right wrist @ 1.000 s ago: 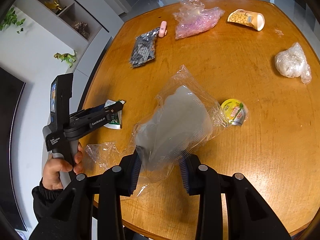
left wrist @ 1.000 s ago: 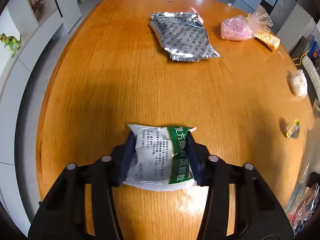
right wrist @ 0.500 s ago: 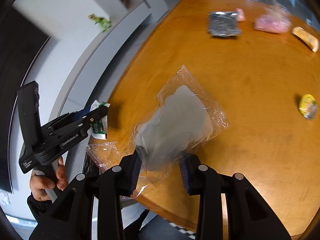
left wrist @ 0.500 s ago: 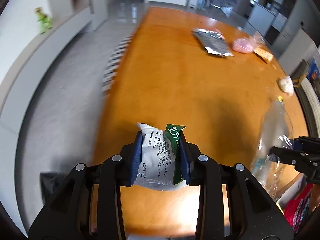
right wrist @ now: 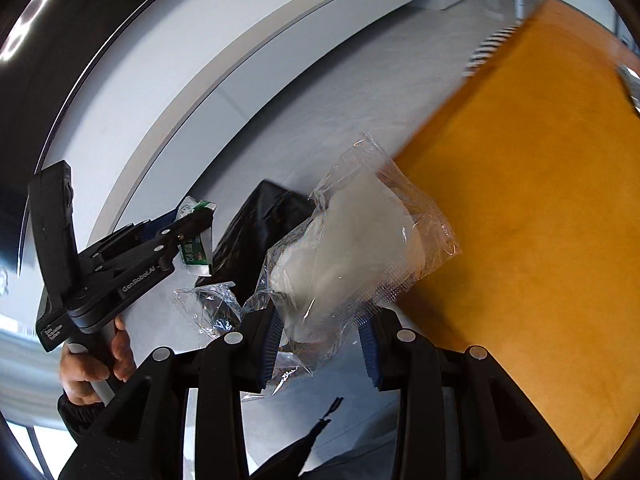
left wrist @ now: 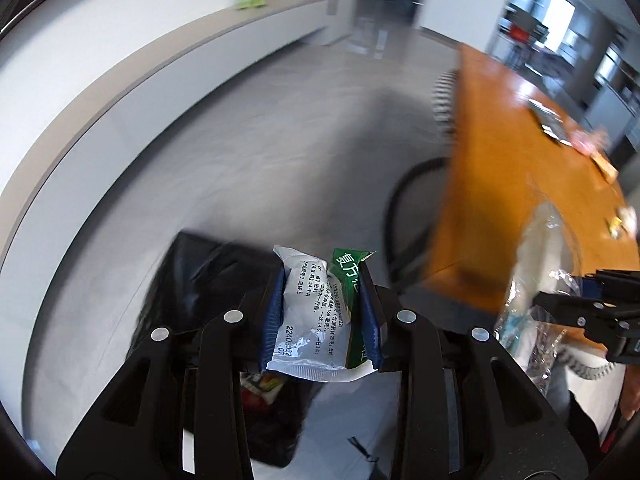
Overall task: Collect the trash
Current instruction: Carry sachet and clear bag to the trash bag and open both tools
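The wooden table [right wrist: 540, 208] lay off to the right of both tongs, its orange top smooth and glossy, with a few more scraps far up its length too blurred to name. Grey floor filled the rest. On that floor, directly below and just ahead of the left gripper [left wrist: 322, 312], stood the bin with its black liner [left wrist: 200, 280] — crinkled, shiny film, mouth upward, some colourful rubbish dimly visible inside. The coming drop seems to hinge on that: the bin sat under the left tongs, while from the right gripper [right wrist: 320, 336] it lay ahead and to the left, so the left hand looked the nearer of the two.

The right tongs pinched a clear plastic bag [right wrist: 360, 248], crackly and wrinkled, with a soft white wad inside; its long axis ran up and to the right away from the fingers, and a loose flap trailed to the left.

The left tongs were pressed onto a small sachet [left wrist: 320, 312], white with a green band and printed text — a flat foil-like packet standing upright between the blue pads, buckled by the squeeze, its jaws having just closed a little further on it.
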Available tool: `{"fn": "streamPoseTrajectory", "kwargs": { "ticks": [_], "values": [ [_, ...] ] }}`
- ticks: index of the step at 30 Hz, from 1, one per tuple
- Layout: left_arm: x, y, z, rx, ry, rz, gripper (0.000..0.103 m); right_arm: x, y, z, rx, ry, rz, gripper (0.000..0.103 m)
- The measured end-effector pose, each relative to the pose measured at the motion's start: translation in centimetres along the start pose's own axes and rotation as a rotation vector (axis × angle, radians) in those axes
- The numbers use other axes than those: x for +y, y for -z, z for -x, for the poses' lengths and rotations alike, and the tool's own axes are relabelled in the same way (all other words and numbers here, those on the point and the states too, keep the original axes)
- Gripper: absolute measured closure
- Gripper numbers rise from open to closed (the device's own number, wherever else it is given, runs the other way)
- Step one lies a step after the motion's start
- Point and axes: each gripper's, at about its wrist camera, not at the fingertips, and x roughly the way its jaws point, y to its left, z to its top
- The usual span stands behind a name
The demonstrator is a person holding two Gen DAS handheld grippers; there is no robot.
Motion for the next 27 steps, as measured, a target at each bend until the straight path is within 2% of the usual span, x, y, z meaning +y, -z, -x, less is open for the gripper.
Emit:
{"fn": "streamPoseTrajectory", "kwargs": {
  "ticks": [3, 4, 5, 7, 8, 9, 10, 13, 15, 20, 24, 27],
  "values": [
    [3.9, 1.9, 0.0, 0.013, -0.048, 0.092, 0.068, 3.7, -0.3, -3.1, 0.044, -0.058, 0.072, 0.065],
    [5.7, 2.7, -0.1, 0.02, -0.076, 0.137, 0.066, 4.9, -0.5, -4.1, 0.058, -0.076, 0.103, 0.06],
    [7.3, 3.5, -0.2, 0.023, -0.097, 0.178, 0.065, 6.3, -0.7, -5.2, 0.076, -0.077, 0.147, 0.05],
    [10.1, 4.9, -0.4, 0.032, -0.17, 0.261, 0.03, 8.7, -0.9, -7.3, 0.1, -0.004, 0.22, 0.035],
    [11.2, 5.4, -0.3, 0.026, -0.222, 0.285, 0.007, 9.5, -0.9, -7.8, 0.094, 0.014, 0.233, 0.034],
    [12.2, 6.0, 0.0, 0.01, -0.294, 0.305, 0.006, 9.9, -0.9, -8.1, 0.092, 0.012, 0.244, 0.034],
    [12.6, 6.2, 0.0, 0.008, -0.323, 0.322, 0.006, 10.3, -0.8, -8.1, 0.094, -0.002, 0.253, 0.034],
    [14.0, 6.4, 0.3, 0.008, -0.333, 0.383, 0.006, 10.4, -0.6, -7.2, 0.073, -0.012, 0.268, 0.034],
    [14.1, 5.8, 0.5, -0.006, -0.318, 0.391, 0.006, 10.8, -0.4, -6.5, 0.054, -0.009, 0.273, 0.034],
    [12.4, 3.6, 1.1, -0.043, -0.274, 0.349, 0.006, 9.1, -1.3, -4.3, 0.017, -0.014, 0.231, 0.034],
    [8.7, 1.4, 1.3, -0.061, -0.177, 0.294, 0.006, 5.6, -2.0, -0.6, -0.043, 0.048, 0.201, 0.034],
    [5.3, -0.9, 1.1, -0.067, -0.113, 0.247, 0.006, 1.6, -2.3, 2.3, -0.089, 0.108, 0.151, 0.034]
  ]
}}
